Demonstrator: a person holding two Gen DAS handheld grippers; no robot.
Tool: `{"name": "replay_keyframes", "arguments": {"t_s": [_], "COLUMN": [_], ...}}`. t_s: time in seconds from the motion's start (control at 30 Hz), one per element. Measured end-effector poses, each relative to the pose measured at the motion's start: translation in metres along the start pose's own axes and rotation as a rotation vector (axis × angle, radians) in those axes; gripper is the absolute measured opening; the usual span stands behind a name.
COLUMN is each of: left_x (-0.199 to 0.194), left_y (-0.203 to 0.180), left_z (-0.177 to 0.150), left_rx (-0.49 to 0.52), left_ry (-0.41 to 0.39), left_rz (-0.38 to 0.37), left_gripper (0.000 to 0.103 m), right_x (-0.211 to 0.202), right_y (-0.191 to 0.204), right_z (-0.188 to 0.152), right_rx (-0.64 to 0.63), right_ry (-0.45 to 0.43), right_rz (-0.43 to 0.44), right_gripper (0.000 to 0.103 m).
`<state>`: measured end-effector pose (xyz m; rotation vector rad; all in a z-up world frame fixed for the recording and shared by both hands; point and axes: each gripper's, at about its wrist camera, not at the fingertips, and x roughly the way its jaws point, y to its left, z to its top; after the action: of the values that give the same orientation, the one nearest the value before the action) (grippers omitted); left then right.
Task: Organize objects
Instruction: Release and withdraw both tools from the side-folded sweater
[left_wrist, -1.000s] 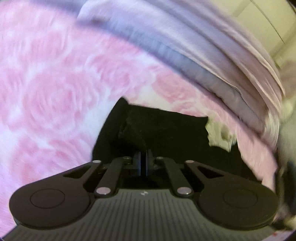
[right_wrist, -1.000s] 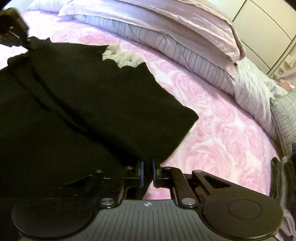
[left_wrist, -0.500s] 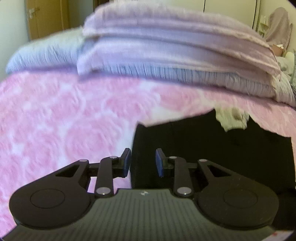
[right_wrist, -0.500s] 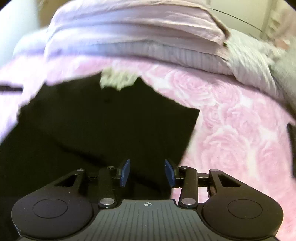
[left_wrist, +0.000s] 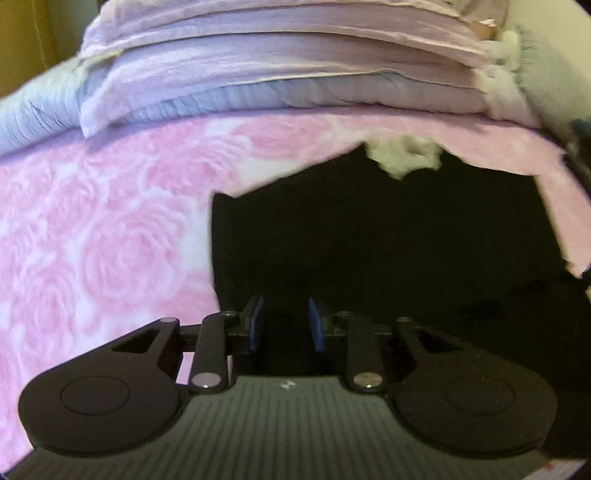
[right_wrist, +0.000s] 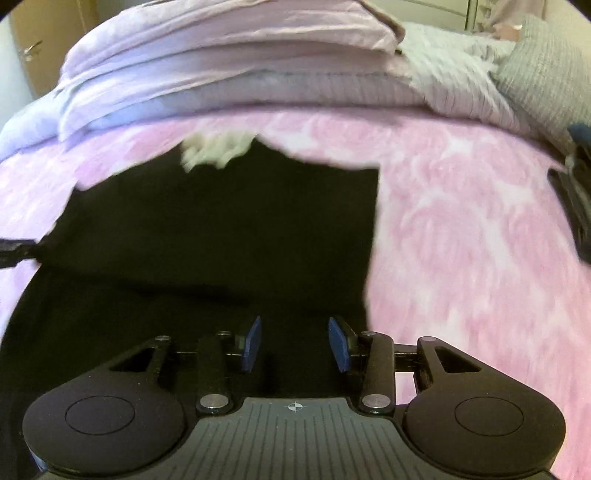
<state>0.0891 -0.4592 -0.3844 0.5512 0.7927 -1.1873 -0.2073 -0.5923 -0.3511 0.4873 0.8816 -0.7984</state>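
Observation:
A black garment (left_wrist: 388, 240) with a cream frilled collar (left_wrist: 406, 155) lies folded flat on the pink rose-patterned bedspread (left_wrist: 103, 240). It also shows in the right wrist view (right_wrist: 221, 240), with its collar (right_wrist: 218, 147) at the far edge. My left gripper (left_wrist: 284, 325) is open and empty above the garment's near left part. My right gripper (right_wrist: 295, 343) is open and empty above the garment's near right part. The left gripper's tip shows at the left edge of the right wrist view (right_wrist: 14, 251).
Stacked lilac pillows (left_wrist: 277, 66) lie along the head of the bed, also in the right wrist view (right_wrist: 229, 62). A grey knitted cushion (right_wrist: 543, 74) sits at the far right. A dark object (right_wrist: 572, 206) lies at the bed's right edge.
Both grippers were shut on the black garment a second ago. Both have opened, let go of it and drawn back. The garment now lies flat.

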Motion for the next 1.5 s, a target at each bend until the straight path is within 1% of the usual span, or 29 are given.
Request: {"name": "replay_keyframes", "arguments": {"t_s": [0.03,0.1,0.13,0.17,0.2,0.23,0.27,0.37,0.4,0.43,0.5,0.53,0.6,0.63,0.67,0.73,0.8,0.83,0.9,0.93,0.97,1.0,1.07,1.17,1.2,1.33,1.43,1.5], "left_x": [-0.008,-0.023,-0.031,-0.038,-0.045,-0.057,-0.072,-0.105,-0.111,-0.120,-0.134,-0.141,-0.152,-0.159,-0.169,-0.196,-0.228,-0.242,-0.273,-0.291,-0.305,-0.323,-0.353,-0.391,-0.400,-0.431,-0.447,-0.460], "left_y": [-0.005,-0.017,-0.023,-0.027,-0.029,-0.029,-0.028,-0.026,-0.025,-0.025,-0.028,-0.031,-0.037,-0.042,-0.048,-0.065,-0.085,-0.092,-0.105,-0.111,-0.115,-0.121,-0.131,-0.136,-0.139,-0.146,-0.157,-0.160], "left_z": [-0.007,-0.030,-0.048,-0.065,-0.082,-0.103,-0.118,-0.152,-0.161,-0.169,-0.180,-0.182,-0.181,-0.179,-0.176,-0.166,-0.157,-0.153,-0.145,-0.142,-0.140,-0.137,-0.135,-0.138,-0.139,-0.142,-0.142,-0.141], "left_rx": [0.004,0.023,0.040,0.054,0.068,0.081,0.090,0.082,0.065,0.044,0.032,0.026,-0.010,-0.037,-0.052,-0.039,-0.012,-0.009,-0.020,-0.034,-0.041,-0.043,-0.039,-0.051,-0.057,-0.071,-0.075,-0.071], "left_ry": [0.018,0.078,0.120,0.161,0.199,0.214,0.196,0.258,0.297,0.316,0.329,0.330,0.368,0.384,0.382,0.339,0.296,0.281,0.254,0.234,0.218,0.196,0.151,0.105,0.100,0.077,0.077,0.079], "left_rz": [-0.034,-0.106,-0.133,-0.140,-0.139,-0.129,-0.119,-0.096,-0.093,-0.084,-0.065,-0.052,-0.029,-0.020,-0.010,-0.002,-0.001,0.000,-0.003,-0.005,-0.005,-0.001,0.025,0.046,0.050,0.077,0.087,0.093], "left_gripper": [0.022,0.023,0.023,0.023,0.023,0.023,0.023,0.023,0.023,0.023,0.023,0.023,0.023,0.023,0.024,0.027,0.035,0.036,0.037,0.038,0.043,0.047,0.051,0.057,0.059,0.061,0.061,0.064], "right_x": [-0.004,-0.010,-0.015,-0.020,-0.029,-0.045,-0.055,-0.087,-0.096,-0.103,-0.113,-0.117,-0.124,-0.131,-0.145,-0.173,-0.200,-0.215,-0.243,-0.254,-0.268,-0.282,-0.303,-0.327,-0.334,-0.353,-0.364,-0.377], "right_y": [0.006,0.017,0.021,0.023,0.027,0.030,0.033,0.040,0.038,0.034,0.028,0.027,0.028,0.030,0.032,0.036,0.039,0.041,0.048,0.050,0.056,0.057,0.058,0.061,0.061,0.055,0.057,0.059], "right_z": [-0.012,-0.044,-0.062,-0.080,-0.100,-0.120,-0.134,-0.176,-0.188,-0.197,-0.209,-0.211,-0.206,-0.202,-0.196,-0.185,-0.174,-0.169,-0.156,-0.150,-0.145,-0.141,-0.138,-0.142,-0.146,-0.160,-0.164,-0.164], "right_rx": [0.003,0.010,0.013,0.017,0.019,0.019,0.023,0.041,0.085,0.139,0.201,0.214,0.203,0.188,0.174,0.159,0.153,0.149,0.125,0.110,0.095,0.080,0.061,0.032,0.025,0.008,0.006,-0.005], "right_ry": [0.021,0.092,0.125,0.158,0.172,0.161,0.186,0.242,0.255,0.265,0.287,0.298,0.344,0.341,0.308,0.260,0.237,0.217,0.170,0.148,0.128,0.109,0.085,0.066,0.066,0.070,0.083,0.080], "right_rz": [-0.009,-0.035,-0.056,-0.075,-0.092,-0.105,-0.113,-0.153,-0.149,-0.143,-0.125,-0.114,-0.094,-0.087,-0.068,-0.007,0.045,0.067,0.106,0.123,0.134,0.141,0.143,0.165,0.162,0.146,0.153,0.171], "right_gripper": [0.038,0.038,0.038,0.038,0.038,0.038,0.039,0.047,0.047,0.049,0.049,0.049,0.049,0.049,0.049,0.050,0.050,0.050,0.052,0.055,0.059,0.063,0.068,0.071,0.071,0.071,0.071,0.071]}}
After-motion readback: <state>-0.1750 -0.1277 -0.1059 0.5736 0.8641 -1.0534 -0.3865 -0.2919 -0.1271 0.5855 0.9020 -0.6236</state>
